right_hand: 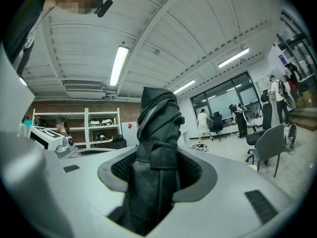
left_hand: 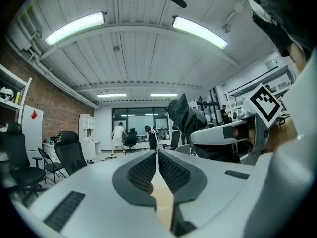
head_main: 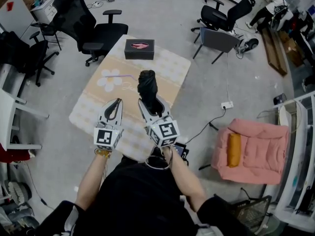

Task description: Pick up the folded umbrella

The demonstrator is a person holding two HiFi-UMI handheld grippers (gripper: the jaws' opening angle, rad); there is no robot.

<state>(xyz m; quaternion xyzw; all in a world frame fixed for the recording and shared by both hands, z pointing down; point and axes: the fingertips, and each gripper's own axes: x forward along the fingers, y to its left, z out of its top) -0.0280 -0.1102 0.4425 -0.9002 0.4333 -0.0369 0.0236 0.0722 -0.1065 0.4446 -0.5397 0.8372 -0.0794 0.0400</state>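
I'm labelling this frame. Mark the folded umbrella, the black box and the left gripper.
folded umbrella (head_main: 147,85), head view, on its upper black canopy folds.
black box (head_main: 133,54), head view, on its front wall.
left gripper (head_main: 118,101), head view, at its closed fingertips.

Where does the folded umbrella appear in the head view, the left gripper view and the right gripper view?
Head view: the folded umbrella is at the centre, over the table, sticking out of the right gripper.
Left gripper view: right of centre, rising from that gripper.
Right gripper view: at the centre, clamped between the jaws.
Shared landmark: the right gripper that holds it.
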